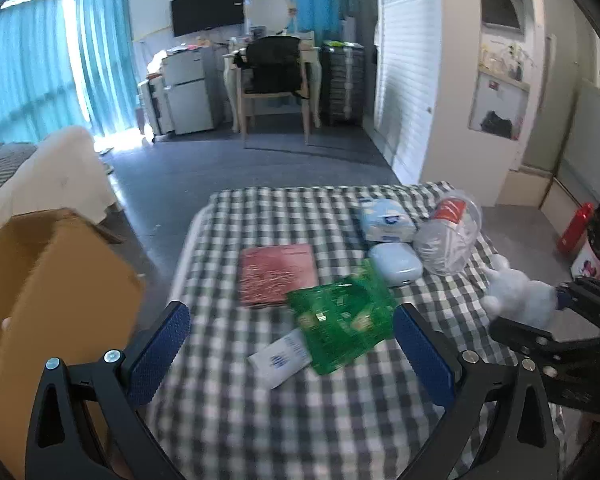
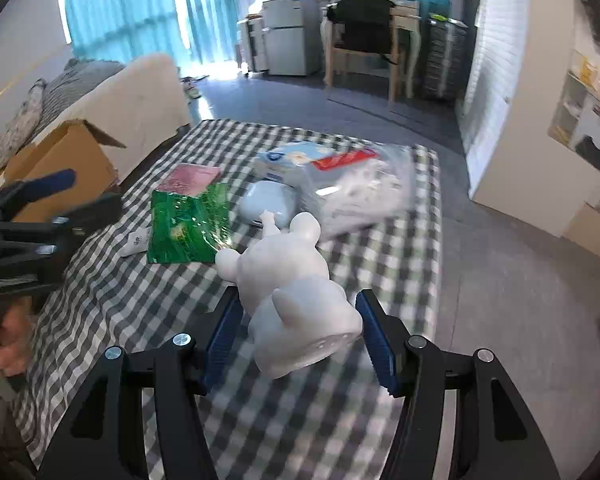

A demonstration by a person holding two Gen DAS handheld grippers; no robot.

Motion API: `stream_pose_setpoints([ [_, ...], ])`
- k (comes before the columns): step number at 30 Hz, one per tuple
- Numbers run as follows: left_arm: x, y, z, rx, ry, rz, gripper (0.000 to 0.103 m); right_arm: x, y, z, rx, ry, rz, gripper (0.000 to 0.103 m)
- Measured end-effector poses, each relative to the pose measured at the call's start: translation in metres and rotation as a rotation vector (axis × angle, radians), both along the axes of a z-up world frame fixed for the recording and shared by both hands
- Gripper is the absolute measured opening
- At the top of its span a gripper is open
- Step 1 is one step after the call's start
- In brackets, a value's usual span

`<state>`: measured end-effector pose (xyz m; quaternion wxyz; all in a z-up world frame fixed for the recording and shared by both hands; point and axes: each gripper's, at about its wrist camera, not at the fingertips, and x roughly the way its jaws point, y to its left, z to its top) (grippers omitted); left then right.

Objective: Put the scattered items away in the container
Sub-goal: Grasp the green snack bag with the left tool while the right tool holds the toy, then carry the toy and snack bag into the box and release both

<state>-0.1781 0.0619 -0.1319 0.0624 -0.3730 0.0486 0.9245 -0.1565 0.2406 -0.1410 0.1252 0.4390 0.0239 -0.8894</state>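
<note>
A checkered table (image 1: 260, 420) holds a green packet (image 1: 340, 324), a pink booklet (image 1: 276, 274), a small white sachet (image 1: 278, 360), a pale blue case (image 1: 396, 264), a tissue pack (image 1: 386, 220) and a clear bag (image 1: 450, 240). My left gripper (image 1: 292, 352) is open above the sachet and green packet. A cardboard box (image 1: 52, 312) stands to its left. My right gripper (image 2: 296, 336) has its jaws around a white animal figurine (image 2: 296, 292), lying on the table; the pads do not visibly press it. The figurine (image 1: 516, 296) also shows in the left wrist view.
A sofa (image 2: 140, 92) stands behind the box (image 2: 60, 160). Beyond the table are grey floor, a chair at a desk (image 1: 274, 76), a small fridge (image 1: 184, 92) and a white wall column (image 1: 424, 80). A red bottle (image 1: 574, 228) stands on the floor at right.
</note>
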Motion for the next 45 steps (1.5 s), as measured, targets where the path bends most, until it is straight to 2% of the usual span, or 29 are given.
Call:
stream_pose_setpoints([
  [8, -0.031, 0.025, -0.032, 0.012, -0.063, -0.032, 0.103, 0.013, 0.011, 0.002, -0.003, -0.003, -0.051, 0.058],
  [10, -0.039, 0.027, -0.042, -0.008, -0.094, -0.016, 0.098, 0.013, 0.01, 0.003, -0.001, -0.003, -0.057, 0.058],
  [12, -0.043, 0.027, -0.049, 0.014, -0.121, -0.021, 0.077, 0.013, 0.011, 0.004, -0.002, -0.002, -0.062, 0.058],
  [13, -0.043, 0.027, -0.05, 0.031, -0.126, -0.029, 0.074, 0.013, 0.011, 0.004, -0.001, -0.003, -0.063, 0.058],
  [16, -0.042, 0.031, -0.05, 0.03, -0.127, -0.049, 0.052, 0.013, 0.012, 0.002, -0.001, -0.009, -0.063, 0.058],
  [18, -0.04, 0.033, -0.047, 0.02, -0.118, -0.05, 0.033, 0.015, 0.011, 0.002, -0.004, -0.007, -0.062, 0.058],
  [21, -0.037, 0.032, -0.043, 0.033, -0.118, -0.044, 0.023, 0.016, 0.01, 0.004, -0.007, -0.002, -0.06, 0.058],
  [27, -0.026, 0.022, -0.029, 0.052, -0.094, -0.02, 0.02, 0.019, 0.009, 0.012, -0.007, 0.011, -0.059, 0.058],
  [36, 0.01, -0.004, 0.027, 0.093, -0.012, 0.007, 0.02, 0.037, -0.007, 0.04, -0.019, 0.061, -0.037, 0.058],
  [45, 0.059, -0.039, 0.071, 0.094, 0.064, 0.053, 0.02, 0.061, -0.038, 0.069, -0.023, 0.107, -0.016, 0.058],
])
